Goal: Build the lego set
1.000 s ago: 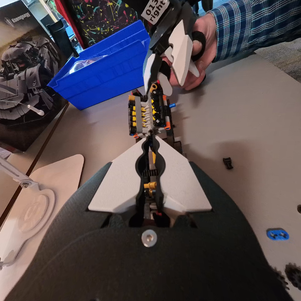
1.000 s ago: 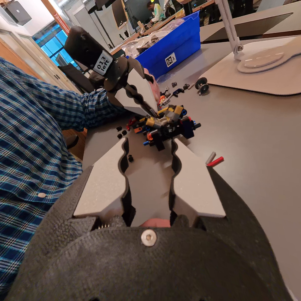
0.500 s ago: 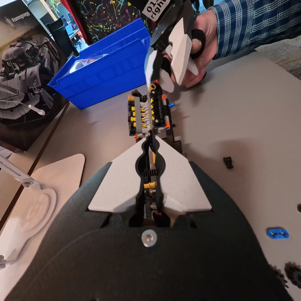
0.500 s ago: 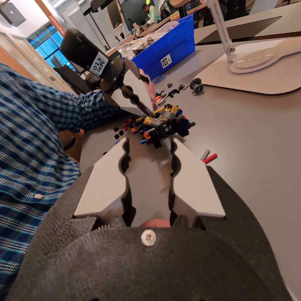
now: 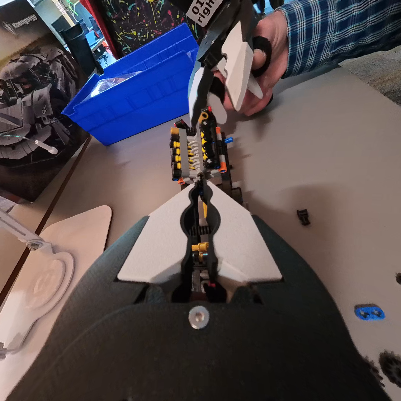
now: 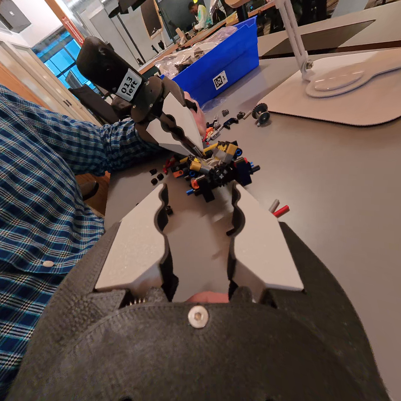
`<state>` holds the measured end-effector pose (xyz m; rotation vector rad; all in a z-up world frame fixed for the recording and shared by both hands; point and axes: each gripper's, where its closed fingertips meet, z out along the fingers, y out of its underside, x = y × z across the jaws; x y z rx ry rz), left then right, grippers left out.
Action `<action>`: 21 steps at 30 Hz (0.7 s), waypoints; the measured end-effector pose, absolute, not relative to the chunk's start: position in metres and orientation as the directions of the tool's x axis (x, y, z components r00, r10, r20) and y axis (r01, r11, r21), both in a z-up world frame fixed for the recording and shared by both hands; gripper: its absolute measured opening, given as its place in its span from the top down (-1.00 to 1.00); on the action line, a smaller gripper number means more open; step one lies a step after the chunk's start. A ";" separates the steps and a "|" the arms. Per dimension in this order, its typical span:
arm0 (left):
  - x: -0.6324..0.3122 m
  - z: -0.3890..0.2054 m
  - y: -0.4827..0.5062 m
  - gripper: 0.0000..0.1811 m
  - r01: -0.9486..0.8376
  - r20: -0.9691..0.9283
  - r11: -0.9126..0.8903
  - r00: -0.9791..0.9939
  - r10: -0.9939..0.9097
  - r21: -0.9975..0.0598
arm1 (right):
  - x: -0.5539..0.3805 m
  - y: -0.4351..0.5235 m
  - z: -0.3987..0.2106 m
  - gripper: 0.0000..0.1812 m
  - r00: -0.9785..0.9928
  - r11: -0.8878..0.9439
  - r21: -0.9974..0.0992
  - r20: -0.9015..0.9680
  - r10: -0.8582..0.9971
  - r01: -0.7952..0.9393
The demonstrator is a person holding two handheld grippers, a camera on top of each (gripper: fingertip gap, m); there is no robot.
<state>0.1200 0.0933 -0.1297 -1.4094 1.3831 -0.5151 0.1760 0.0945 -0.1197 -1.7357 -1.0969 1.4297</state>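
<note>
The lego assembly (image 5: 196, 152), black with yellow, grey and orange parts, rests on the grey table (image 5: 314, 162). My left gripper (image 5: 200, 183) is shut on its near end, with parts of it showing between the fingers. In the right wrist view the left gripper (image 6: 196, 152) comes down on the assembly (image 6: 217, 169) from the left. My right gripper (image 6: 199, 188) is open and empty, its fingertips either side of the assembly's near black end. In the left wrist view the right gripper (image 5: 206, 112) stands over the far end, held by a hand.
A blue bin (image 5: 134, 93) and a printed box (image 5: 28, 86) stand behind. A white stand base (image 6: 336, 80) lies on a board. Loose parts lie about: a black clip (image 5: 303, 217), a blue piece (image 5: 368, 312), red and grey pins (image 6: 280, 209), a geared axle (image 6: 261, 111). My right fingertips sit around 7 centimeters from my left ones. The black clip (image 5: 303, 217) lies around 10 centimeters away from my left fingertips.
Little has changed. The right gripper has shifted slightly at the end of the assembly and stays open. The left gripper keeps its hold on the assembly.
</note>
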 end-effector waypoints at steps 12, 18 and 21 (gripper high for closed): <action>0.120 -0.129 0.094 1.00 -0.455 -0.350 0.213 0.242 -0.905 -0.865 | 0.177 0.094 -0.119 0.38 0.061 -0.457 -0.866 -0.455 0.889 0.201; 0.119 -0.128 0.095 1.00 -0.452 -0.344 0.206 0.248 -0.906 -0.868 | 0.176 0.086 -0.117 0.47 0.021 -0.450 -0.867 -0.457 0.889 0.213; 0.118 -0.130 0.097 0.99 -0.463 -0.350 0.207 0.250 -0.903 -0.862 | 0.180 0.090 -0.117 0.39 0.050 -0.453 -0.868 -0.453 0.890 0.204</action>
